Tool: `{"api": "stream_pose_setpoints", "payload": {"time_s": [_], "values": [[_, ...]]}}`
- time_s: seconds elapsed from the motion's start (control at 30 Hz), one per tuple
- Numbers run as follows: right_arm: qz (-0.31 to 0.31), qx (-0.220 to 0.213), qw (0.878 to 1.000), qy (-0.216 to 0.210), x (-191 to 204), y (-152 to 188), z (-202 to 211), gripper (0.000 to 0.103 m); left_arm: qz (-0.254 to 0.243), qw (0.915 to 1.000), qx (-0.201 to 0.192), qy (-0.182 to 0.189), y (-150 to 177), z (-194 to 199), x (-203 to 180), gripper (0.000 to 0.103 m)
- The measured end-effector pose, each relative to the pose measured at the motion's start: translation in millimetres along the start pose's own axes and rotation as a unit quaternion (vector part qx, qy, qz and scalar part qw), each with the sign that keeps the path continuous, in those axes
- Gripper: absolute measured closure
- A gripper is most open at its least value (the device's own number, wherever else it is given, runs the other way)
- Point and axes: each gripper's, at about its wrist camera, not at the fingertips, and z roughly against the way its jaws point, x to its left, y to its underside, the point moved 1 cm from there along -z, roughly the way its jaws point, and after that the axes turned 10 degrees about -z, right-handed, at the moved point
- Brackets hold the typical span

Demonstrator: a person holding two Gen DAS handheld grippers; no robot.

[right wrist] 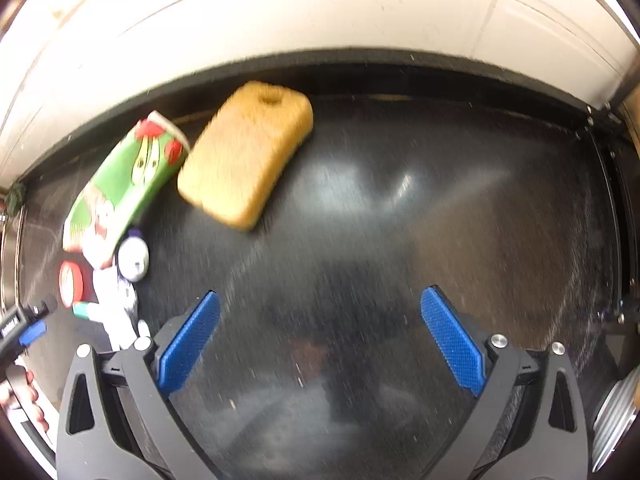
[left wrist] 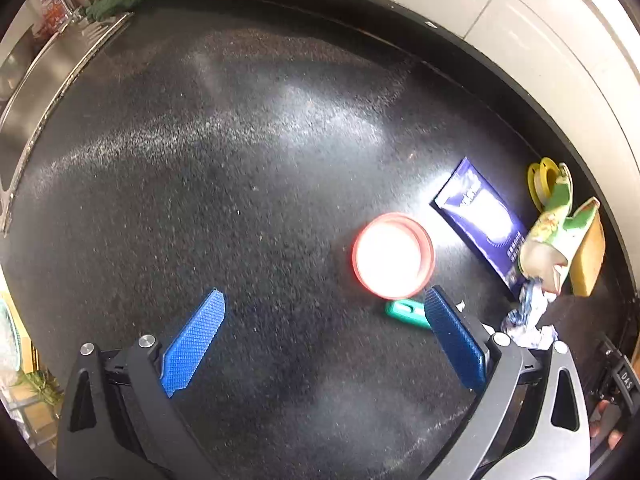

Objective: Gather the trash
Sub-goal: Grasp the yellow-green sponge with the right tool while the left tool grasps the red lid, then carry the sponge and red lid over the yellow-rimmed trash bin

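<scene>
Trash sits bunched at the right side of the black desk [left wrist: 248,184] in your left wrist view: a red-rimmed lid [left wrist: 393,256], a small green piece [left wrist: 406,313] just below it, a dark blue packet [left wrist: 482,220], a torn green carton [left wrist: 554,236] and crumpled paper [left wrist: 528,322]. Your left gripper [left wrist: 324,340] hovers over bare desk with its fingers spread wide and nothing between them; its right-hand finger [left wrist: 454,340] overlaps the green piece and sits close to the lid. Sweep sideways from here and I'd expect that finger to knock the lid or scatter the paper.

From the right wrist, the picture is smeared, so you seem to be moving fast. Your right gripper [right wrist: 320,340] is also spread wide and empty, pointing at bare desk, with the carton [right wrist: 124,184] and a yellow sponge [right wrist: 248,152] up to the left. The sponge touches or nearly touches the carton; a hasty grab could catch it, and it may not be trash at all. The other gripper shows at the left edge, near the pile, so your two tools could clash there.
</scene>
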Motion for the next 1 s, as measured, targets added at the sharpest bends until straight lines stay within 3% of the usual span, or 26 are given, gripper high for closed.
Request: {"api": "stream_pose_setpoints", "payload": {"time_s": [0.17, 0.3, 0.43, 0.47, 0.53, 0.57, 0.6, 0.63, 0.67, 0.77, 1.0], "values": [[-0.017, -0.012, 1.000, 0.002, 35.5, -52.7, -11.8, 0.005, -0.013, 0.9997, 0.017, -0.010, -33.0, -20.7, 0.5, 0.007], [-0.004, 0.006, 1.000, 0.015, 61.8, -73.7, -37.3, 0.006, -0.028, 0.9990, 0.024, -0.025, -40.7, -42.1, -8.4, 0.019], [0.002, 0.025, 0.999, -0.031, 86.7, -87.0, -53.8, 0.012, -0.052, 0.9983, -0.010, -0.026, -49.9, -46.0, -15.4, 0.023], [0.006, 0.019, 0.999, -0.028, 89.2, -88.2, -53.1, 0.019, -0.058, 0.9978, -0.019, -0.026, -49.4, -46.3, -20.5, 0.031], [0.035, 0.002, 0.999, -0.019, 101.3, -93.1, -49.1, 0.045, -0.072, 0.9968, -0.031, -0.017, -37.8, -42.3, -32.0, 0.057], [0.046, 0.003, 0.998, -0.041, 107.0, -96.0, -46.2, 0.078, -0.094, 0.9949, -0.035, 0.002, -35.4, -40.9, -46.4, 0.089], [0.042, 0.017, 0.997, -0.065, 109.9, -97.2, -47.3, 0.077, -0.101, 0.9944, -0.030, -0.009, -31.9, -36.5, -49.2, 0.089], [0.025, 0.028, 0.997, -0.073, 108.1, -98.8, -46.5, 0.078, -0.096, 0.9951, -0.027, 0.002, -31.2, -37.3, -53.5, 0.090], [0.021, 0.028, 0.997, -0.075, 107.3, -102.7, -44.4, 0.078, -0.087, 0.9959, -0.020, 0.014, -31.9, -38.9, -54.9, 0.099], [0.022, 0.003, 0.998, -0.063, 99.5, -113.3, -26.6, 0.078, -0.077, 0.9959, -0.002, 0.048, -30.6, -44.1, -54.0, 0.100], [0.003, -0.047, 0.997, -0.065, 78.8, -107.6, 26.1, 0.078, -0.057, 0.9960, -0.044, 0.053, -11.8, -4.9, -26.0, 0.100]]}}
